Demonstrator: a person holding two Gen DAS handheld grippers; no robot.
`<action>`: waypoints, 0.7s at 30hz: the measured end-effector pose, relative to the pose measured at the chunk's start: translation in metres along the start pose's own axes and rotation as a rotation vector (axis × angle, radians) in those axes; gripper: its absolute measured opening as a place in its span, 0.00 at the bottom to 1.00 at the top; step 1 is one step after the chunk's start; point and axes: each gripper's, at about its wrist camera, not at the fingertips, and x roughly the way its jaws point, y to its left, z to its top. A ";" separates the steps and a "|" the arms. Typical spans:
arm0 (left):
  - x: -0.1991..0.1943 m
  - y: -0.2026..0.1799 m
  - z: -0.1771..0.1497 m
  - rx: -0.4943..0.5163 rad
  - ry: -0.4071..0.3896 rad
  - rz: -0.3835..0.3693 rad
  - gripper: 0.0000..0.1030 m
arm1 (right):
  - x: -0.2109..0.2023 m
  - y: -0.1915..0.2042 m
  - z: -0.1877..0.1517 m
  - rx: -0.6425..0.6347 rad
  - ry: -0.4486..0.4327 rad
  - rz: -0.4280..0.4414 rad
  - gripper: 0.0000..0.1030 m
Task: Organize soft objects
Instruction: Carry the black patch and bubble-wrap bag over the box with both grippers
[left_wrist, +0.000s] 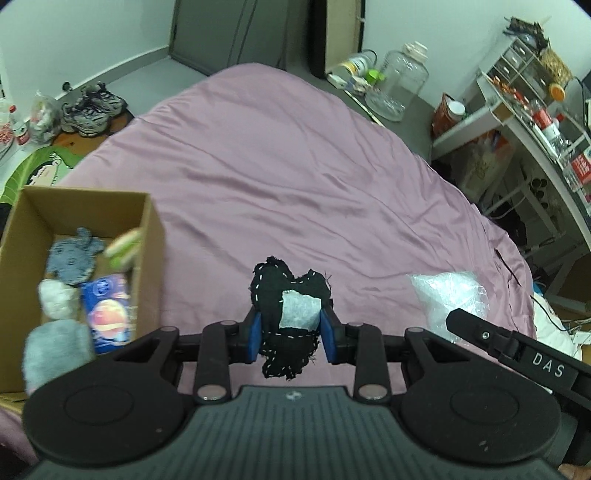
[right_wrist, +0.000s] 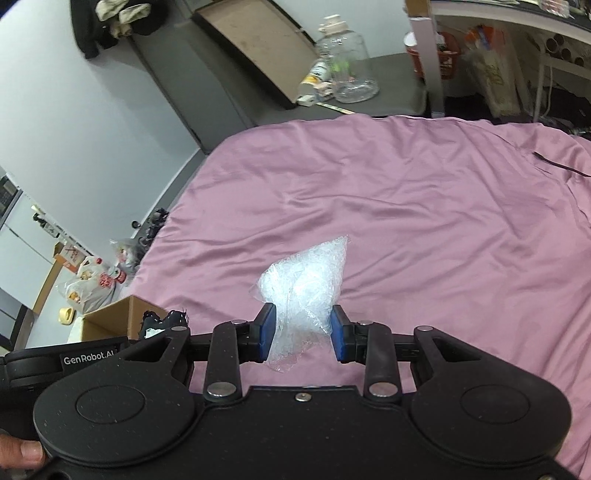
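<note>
My left gripper (left_wrist: 291, 332) is shut on a black stitched fabric toy (left_wrist: 288, 314) with a white patch, held above the pink bedsheet (left_wrist: 277, 166). A cardboard box (left_wrist: 147, 236) stands to its left with several soft items inside: a grey-blue felt piece (left_wrist: 72, 260), a grey plush (left_wrist: 55, 332), a green-and-cream plush (left_wrist: 123, 245) and a blue packet (left_wrist: 109, 314). My right gripper (right_wrist: 303, 338) is shut on a clear bubble-wrap bag (right_wrist: 306, 291) over the sheet. The bag also shows in the left wrist view (left_wrist: 448, 295). The box corner (right_wrist: 118, 317) and the black toy (right_wrist: 159, 325) show at the left of the right wrist view.
Shoes (left_wrist: 92, 107) and bags (right_wrist: 88, 284) lie on the floor left of the bed. A clear jar (left_wrist: 400, 85) stands on a grey bench beyond the bed. A cluttered white shelf unit (left_wrist: 517, 110) stands at the right. A black cable (right_wrist: 561, 164) lies on the sheet.
</note>
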 end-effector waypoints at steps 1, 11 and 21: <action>-0.003 0.004 -0.001 -0.004 -0.005 0.001 0.31 | -0.001 0.005 -0.001 -0.005 -0.002 0.003 0.30; -0.037 0.058 -0.008 -0.067 -0.050 0.019 0.31 | -0.012 0.054 -0.016 -0.057 -0.019 0.032 0.30; -0.061 0.107 -0.017 -0.118 -0.071 0.041 0.31 | -0.007 0.102 -0.032 -0.098 -0.006 0.076 0.30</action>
